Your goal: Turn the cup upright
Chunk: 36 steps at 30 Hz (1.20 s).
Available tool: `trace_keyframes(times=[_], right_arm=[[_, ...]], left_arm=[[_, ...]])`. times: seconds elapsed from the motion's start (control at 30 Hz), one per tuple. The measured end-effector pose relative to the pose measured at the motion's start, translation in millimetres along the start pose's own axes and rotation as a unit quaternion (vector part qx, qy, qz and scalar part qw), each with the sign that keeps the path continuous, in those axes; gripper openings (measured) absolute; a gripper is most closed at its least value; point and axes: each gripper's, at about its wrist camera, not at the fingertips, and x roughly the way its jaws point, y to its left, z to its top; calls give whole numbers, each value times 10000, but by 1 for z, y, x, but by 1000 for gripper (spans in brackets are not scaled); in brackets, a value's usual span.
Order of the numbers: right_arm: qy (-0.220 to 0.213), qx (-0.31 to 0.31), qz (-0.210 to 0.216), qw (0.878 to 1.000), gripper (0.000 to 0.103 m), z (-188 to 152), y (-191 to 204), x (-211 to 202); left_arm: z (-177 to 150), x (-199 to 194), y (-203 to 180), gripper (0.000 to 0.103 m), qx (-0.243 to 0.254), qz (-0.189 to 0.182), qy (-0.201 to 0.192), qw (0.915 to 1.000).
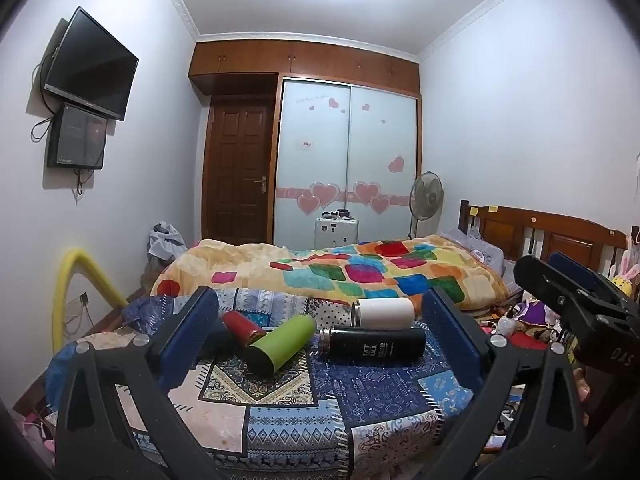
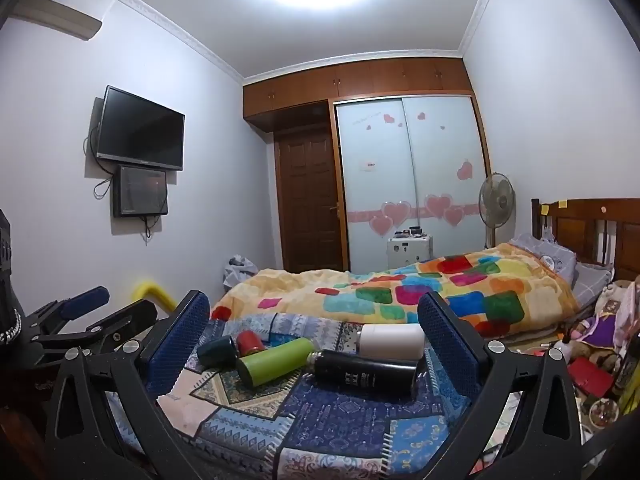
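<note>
Both grippers hover above a patterned cloth (image 1: 360,396), jaws wide apart and empty. Lower centre of the left wrist view: left gripper (image 1: 320,344) frames four cups lying on their sides: red cup (image 1: 242,326), green cup (image 1: 282,342), black cup (image 1: 376,343), white cup (image 1: 384,312). The right gripper (image 1: 560,280) enters at right. Only the right wrist view, past its gripper (image 2: 314,340), shows a dark teal cup (image 2: 218,350) left of the red one; the left gripper (image 2: 100,312) appears at lower left.

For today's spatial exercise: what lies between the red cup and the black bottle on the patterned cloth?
The green cup lies on its side between the red cup and the black bottle, shown in both wrist views.
</note>
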Motion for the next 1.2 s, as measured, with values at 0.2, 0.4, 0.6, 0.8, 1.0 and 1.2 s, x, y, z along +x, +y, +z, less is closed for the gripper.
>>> trace_keyframes(times=[0.2, 0.4, 0.6, 0.8, 1.0, 1.2], right_arm=[[-131, -7, -3, 9999, 103, 1, 0, -2], [-125, -31, 19, 9999, 103, 4, 4, -8], [-105, 19, 44, 9999, 103, 2, 2, -4], [-70, -1, 27, 10000, 103, 2, 4, -2], [-60, 20, 31, 10000, 103, 3, 4, -3], [-61, 19, 33, 10000, 103, 2, 4, -3]], left_arm=[[3, -1, 3, 103, -67, -56, 17, 10000], [0, 1, 2, 103, -47, -1, 0, 10000], [1, 1, 1, 103, -47, 20, -16, 10000], [0, 2, 3, 103, -66, 36, -20, 10000], [-1, 2, 3, 103, -54, 38, -9, 10000], [-1, 1, 5, 103, -66, 32, -19, 10000]])
